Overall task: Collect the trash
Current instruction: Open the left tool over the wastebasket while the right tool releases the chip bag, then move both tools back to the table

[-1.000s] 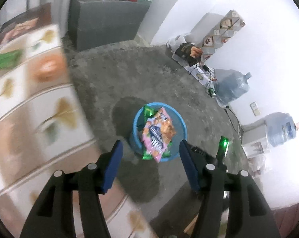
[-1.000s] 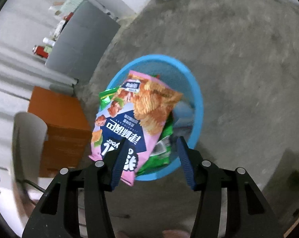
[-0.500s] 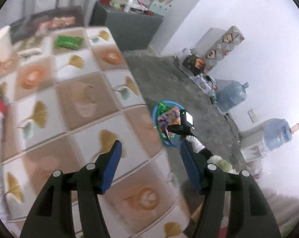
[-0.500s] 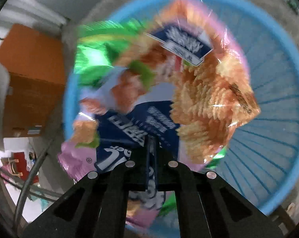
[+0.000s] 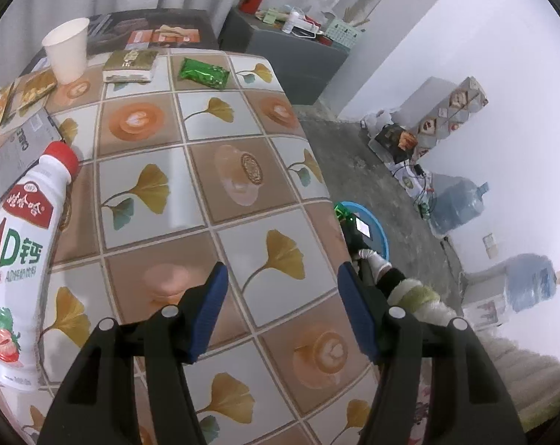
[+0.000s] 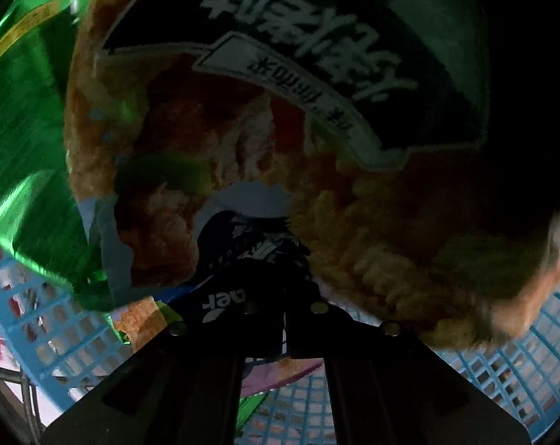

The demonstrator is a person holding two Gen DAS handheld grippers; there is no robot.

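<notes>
My left gripper [image 5: 282, 289] is open and empty above the tiled tablecloth [image 5: 191, 193]. On the table lie a green snack packet [image 5: 204, 73], an olive tissue pack [image 5: 131, 65], a white paper cup [image 5: 67, 49] and a white AD milk bottle [image 5: 18, 244]. My right gripper [image 6: 283, 282] is shut, pressed against a chip bag [image 6: 280, 148] inside the blue mesh bin [image 6: 502, 378]; whether it grips the bag I cannot tell. A green bag [image 6: 24, 148] lies beside it. In the left view the right hand reaches into the blue bin [image 5: 374, 230] on the floor.
Packets and a grey booklet [image 5: 20, 144] lie at the table's left edge. A grey cabinet [image 5: 291, 52] with clutter stands behind the table. Water jugs [image 5: 454, 204] and boxes line the right wall on the concrete floor.
My left gripper has swung from over the bin back above the table. My right gripper closed and has pushed down into the bin against the chip bag.
</notes>
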